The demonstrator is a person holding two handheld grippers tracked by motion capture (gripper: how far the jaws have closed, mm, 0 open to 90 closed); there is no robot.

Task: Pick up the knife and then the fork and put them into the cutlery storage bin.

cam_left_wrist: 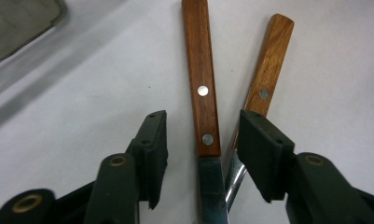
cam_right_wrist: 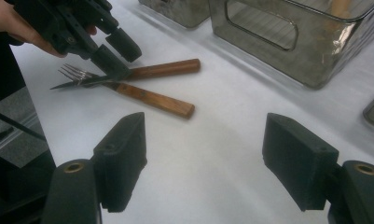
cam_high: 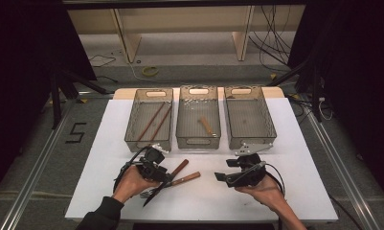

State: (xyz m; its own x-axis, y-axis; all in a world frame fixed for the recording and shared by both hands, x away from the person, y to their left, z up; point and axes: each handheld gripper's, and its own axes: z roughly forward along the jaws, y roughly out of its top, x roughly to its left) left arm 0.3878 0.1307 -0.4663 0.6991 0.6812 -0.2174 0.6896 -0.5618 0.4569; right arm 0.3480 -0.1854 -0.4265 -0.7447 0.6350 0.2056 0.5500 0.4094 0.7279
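A wooden-handled knife (cam_high: 180, 166) and a wooden-handled fork (cam_high: 189, 178) lie crossed on the white table, left of centre. My left gripper (cam_high: 166, 178) is open over them. In the left gripper view its jaws stand either side of the knife handle (cam_left_wrist: 201, 84) with gaps on both sides, and the fork handle (cam_left_wrist: 268, 65) runs under the right jaw. My right gripper (cam_high: 224, 170) is open at the front right, with nothing but bare table between its jaws (cam_right_wrist: 208, 135). From there I see the left gripper (cam_right_wrist: 119, 58), the knife (cam_right_wrist: 163, 69) and the fork (cam_right_wrist: 152, 99).
Three mesh baskets stand in a row at the back. The left basket (cam_high: 132, 136) holds two brown sticks, the middle basket (cam_high: 197, 140) a wooden-handled item, and nothing shows in the right basket (cam_high: 271, 129). White tabletop stretches in front of my right gripper.
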